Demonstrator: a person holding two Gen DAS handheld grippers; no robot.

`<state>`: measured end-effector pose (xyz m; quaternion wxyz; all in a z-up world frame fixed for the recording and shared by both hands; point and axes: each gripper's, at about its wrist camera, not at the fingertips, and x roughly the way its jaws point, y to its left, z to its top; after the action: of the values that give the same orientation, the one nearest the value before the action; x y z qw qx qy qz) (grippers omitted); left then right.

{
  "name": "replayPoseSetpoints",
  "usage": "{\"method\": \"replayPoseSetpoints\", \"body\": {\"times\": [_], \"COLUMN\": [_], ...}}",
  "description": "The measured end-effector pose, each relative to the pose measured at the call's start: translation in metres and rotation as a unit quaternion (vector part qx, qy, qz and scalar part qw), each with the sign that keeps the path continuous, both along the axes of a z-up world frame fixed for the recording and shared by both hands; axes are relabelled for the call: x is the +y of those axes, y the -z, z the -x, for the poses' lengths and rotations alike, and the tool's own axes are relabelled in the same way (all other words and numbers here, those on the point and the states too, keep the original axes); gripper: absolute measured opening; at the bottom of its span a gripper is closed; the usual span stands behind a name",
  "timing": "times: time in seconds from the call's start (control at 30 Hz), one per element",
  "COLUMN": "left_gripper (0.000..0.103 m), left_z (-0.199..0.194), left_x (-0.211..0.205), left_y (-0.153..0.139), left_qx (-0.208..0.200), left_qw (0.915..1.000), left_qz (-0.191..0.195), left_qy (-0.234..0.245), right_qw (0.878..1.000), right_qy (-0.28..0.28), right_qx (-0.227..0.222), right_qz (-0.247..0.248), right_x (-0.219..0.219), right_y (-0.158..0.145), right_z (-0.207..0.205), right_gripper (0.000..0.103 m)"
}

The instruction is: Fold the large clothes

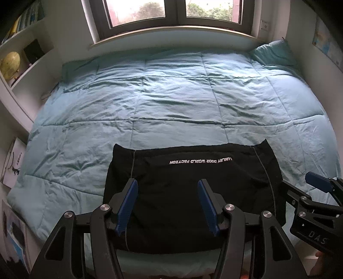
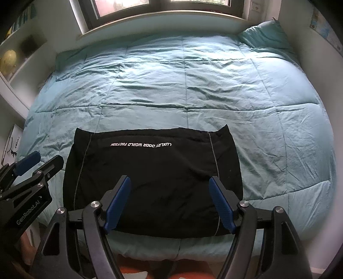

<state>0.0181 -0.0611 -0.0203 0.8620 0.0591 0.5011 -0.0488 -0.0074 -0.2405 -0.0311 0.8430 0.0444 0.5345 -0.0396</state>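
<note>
A black garment (image 1: pixel 193 193) with white lettering lies folded into a flat rectangle near the front edge of the bed; it also shows in the right wrist view (image 2: pixel 154 176). My left gripper (image 1: pixel 167 184) is open and empty, held above the garment's near part. My right gripper (image 2: pixel 169 182) is open and empty, also above the garment's near part. The right gripper shows at the right edge of the left wrist view (image 1: pixel 308 188). The left gripper shows at the left edge of the right wrist view (image 2: pixel 42 159).
A light blue quilt (image 1: pixel 171 96) covers the whole bed. A pillow (image 1: pixel 274 55) lies at the far right corner. White shelves with a yellow globe (image 1: pixel 10 64) stand on the left. A window (image 1: pixel 171 12) is behind the bed. Walls close in on both sides.
</note>
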Motion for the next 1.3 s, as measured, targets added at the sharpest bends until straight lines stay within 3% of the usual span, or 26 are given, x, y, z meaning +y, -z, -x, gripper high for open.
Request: {"method": "replayPoseSetpoints", "body": {"times": [1.3], "left_gripper": [0.06], "left_z": [0.004], "left_x": [0.008], "left_y": [0.011], "left_qx": [0.008], "left_qw": [0.9997], "left_qz": [-0.02], "left_qy": [-0.008], "right_qw": [1.0], "right_qy": [-0.01], "right_qx": [0.006], "right_qz": [0.007], "right_x": [0.009], "right_y": [0.007], "right_z": [-0.003], "right_gripper": [0.077]}}
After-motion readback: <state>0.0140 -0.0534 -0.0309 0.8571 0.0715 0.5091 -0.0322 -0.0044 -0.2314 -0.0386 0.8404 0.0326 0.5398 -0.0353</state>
